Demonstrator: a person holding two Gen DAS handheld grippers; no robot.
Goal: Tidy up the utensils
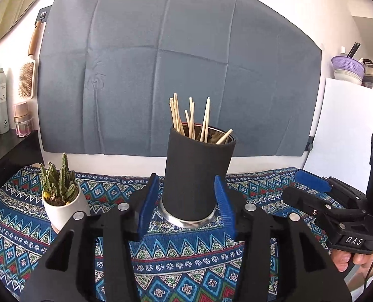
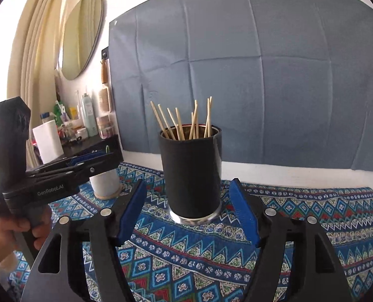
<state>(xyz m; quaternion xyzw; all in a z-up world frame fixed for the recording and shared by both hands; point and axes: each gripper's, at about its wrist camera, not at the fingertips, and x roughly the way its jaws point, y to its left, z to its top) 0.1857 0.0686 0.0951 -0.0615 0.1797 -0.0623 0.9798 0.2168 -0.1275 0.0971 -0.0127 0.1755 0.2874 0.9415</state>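
We look across the surface (image 1: 186,259), which wears a bright patterned cloth. The tall black holder (image 1: 197,173) stands upright on it, near the back edge, on a shiny metal base. All the wooden chopsticks (image 1: 191,118) we can see stand inside it, leaning this way and that. None lie on the cloth in our views.

Our left hand-held gripper (image 1: 186,206) has its blue pads spread wide, one on each side of the holder's bottom, and we see a thin gap on both sides. It holds nothing. Our right hand-held gripper (image 2: 189,214) is spread wide too, just in front of the holder, and it is empty as well.

What could go wrong? The holder is tall and narrow, so we think a bump near its bottom could tip it and spill every stick. Both of our tools sit very close to it, and they could also knock into each other.

The small cactus pot (image 1: 65,201) stands just beside our left tool. A swing to that side could push it over.

The sticks are thin and loose, so a quick grab could flick one out.
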